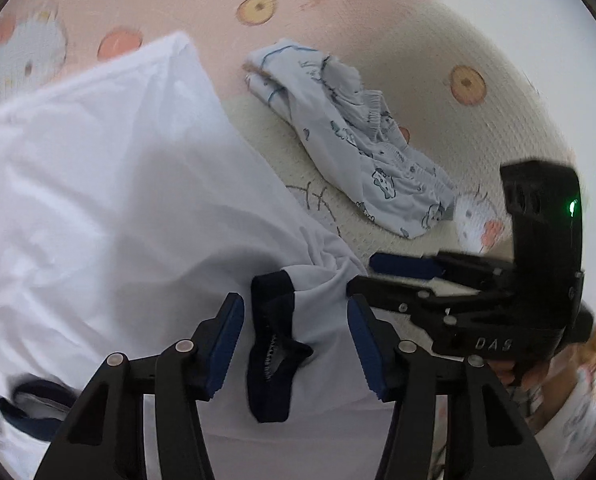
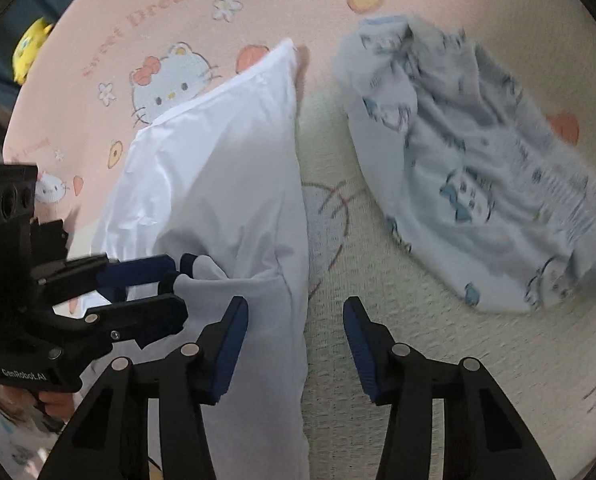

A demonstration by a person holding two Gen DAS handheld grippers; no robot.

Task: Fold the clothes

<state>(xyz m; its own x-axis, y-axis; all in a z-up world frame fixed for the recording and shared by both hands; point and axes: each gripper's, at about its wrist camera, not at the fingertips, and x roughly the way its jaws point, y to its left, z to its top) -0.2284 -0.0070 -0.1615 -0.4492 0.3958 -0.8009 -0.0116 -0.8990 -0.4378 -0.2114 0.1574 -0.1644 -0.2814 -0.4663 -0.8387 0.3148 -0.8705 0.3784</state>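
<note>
Jaws of both grippers gape over white shirt [image 1: 118,200]; bedsheet [image 2: 338,240] reads "Sweet Dream".

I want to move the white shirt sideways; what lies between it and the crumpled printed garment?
Only bare bedsheet separates the white shirt from the printed garment, clearest in the right wrist view.
</note>
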